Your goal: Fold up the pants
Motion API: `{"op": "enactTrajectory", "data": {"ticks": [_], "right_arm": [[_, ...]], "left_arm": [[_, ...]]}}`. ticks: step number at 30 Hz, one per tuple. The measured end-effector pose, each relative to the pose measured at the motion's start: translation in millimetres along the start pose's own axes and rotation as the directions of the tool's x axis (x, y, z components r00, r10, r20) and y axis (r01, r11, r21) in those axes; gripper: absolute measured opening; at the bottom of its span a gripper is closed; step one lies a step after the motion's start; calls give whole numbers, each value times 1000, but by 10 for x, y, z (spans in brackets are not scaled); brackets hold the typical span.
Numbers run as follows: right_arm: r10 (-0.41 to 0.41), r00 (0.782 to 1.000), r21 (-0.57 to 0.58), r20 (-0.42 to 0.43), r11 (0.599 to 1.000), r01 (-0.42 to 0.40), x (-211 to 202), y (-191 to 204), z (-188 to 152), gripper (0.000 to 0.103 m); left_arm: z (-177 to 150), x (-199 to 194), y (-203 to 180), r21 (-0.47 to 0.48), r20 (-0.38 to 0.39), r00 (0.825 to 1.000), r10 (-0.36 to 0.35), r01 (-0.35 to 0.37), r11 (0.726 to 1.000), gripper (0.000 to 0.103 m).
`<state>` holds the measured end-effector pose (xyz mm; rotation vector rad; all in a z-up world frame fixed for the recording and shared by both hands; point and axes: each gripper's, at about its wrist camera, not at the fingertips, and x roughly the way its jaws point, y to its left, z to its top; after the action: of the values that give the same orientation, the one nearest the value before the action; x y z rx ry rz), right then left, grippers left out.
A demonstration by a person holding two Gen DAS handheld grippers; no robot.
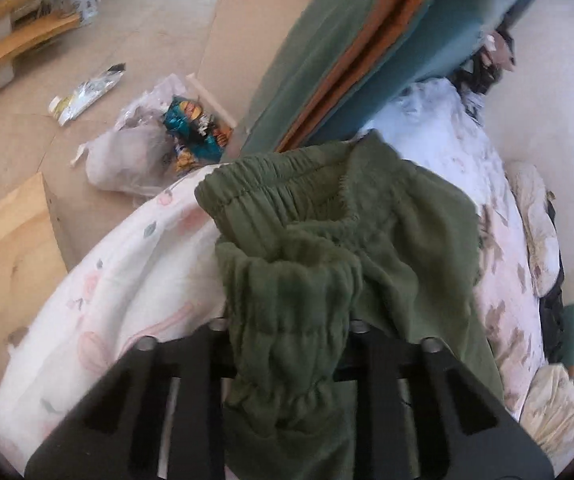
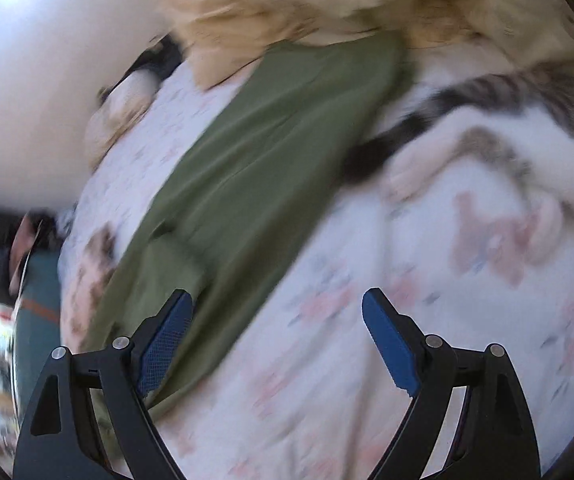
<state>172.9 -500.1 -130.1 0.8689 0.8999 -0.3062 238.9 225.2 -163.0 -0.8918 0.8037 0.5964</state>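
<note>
Bunched against the left gripper point(image 1: 287, 344), the green pants point(image 1: 327, 248) have their elastic waistband clamped in its jaws, the rest trailing over the floral bedsheet point(image 2: 327, 340). Right gripper point(image 2: 277, 336) hovers spread wide, beside a cat point(image 2: 507, 140).

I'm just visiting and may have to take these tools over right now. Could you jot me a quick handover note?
Left hand-held gripper: shut on the green pants, bunched at the elastic waistband.
Right hand-held gripper: open, holding nothing, just above the floral bedsheet beside the pants' leg.
A cat lies on the bed close to the fabric.
Done: no neat fold visible yet.
Left: spread the pants flat, then fold them.
</note>
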Motion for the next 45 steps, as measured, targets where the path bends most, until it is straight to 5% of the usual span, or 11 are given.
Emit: {"op": "enactTrajectory", "data": {"ticks": [4, 7, 13, 19, 21, 23, 24, 26, 33, 39, 45], "right_arm": [[71, 997, 209, -9, 976, -67, 217, -601, 240, 88], [76, 997, 148, 1, 986, -76, 335, -534, 456, 79], [215, 975, 171, -61, 964, -202, 779, -351, 622, 79], [281, 959, 189, 44, 940, -284, 1026, -328, 928, 78], [239, 970, 136, 52, 960, -244, 1070, -230, 1041, 68], [189, 981, 139, 44, 971, -193, 1126, -220, 1118, 21], [167, 985, 144, 34, 975, -170, 1141, -230, 1133, 10], [139, 990, 101, 36, 985, -142, 1087, -167, 1122, 4], [100, 995, 54, 5, 993, -101, 497, 24, 653, 3], [-35, 995, 137, -98, 989, 48, -24, -264, -155, 3], [-188, 973, 150, -136, 967, 207, -730, -483, -823, 3]], "left_arm": [[11, -291, -250, 114, 50, 998, 37, -43, 993, 12], [68, -542, -395, 118, 62, 997, 40, -47, 992, 12], [141, -1029, -735, 246, 114, 993, -10, -18, 969, 12], [240, -1087, -843, 313, 134, 991, 11, -53, 948, 11], [286, -1151, -861, 323, 142, 990, 2, -48, 945, 11], [328, -1288, -887, 340, 166, 986, -13, -45, 940, 11], [357, -1382, -888, 357, 178, 984, -20, -46, 933, 11], [392, -1480, -862, 372, 178, 984, -20, -49, 927, 11], [675, -1922, -329, 409, 149, 988, 35, -94, 908, 11], [780, -2194, 510, 383, 12, 997, 77, -76, 921, 11], [562, -2427, 1115, 441, -56, 997, 59, -28, 897, 11]]}}
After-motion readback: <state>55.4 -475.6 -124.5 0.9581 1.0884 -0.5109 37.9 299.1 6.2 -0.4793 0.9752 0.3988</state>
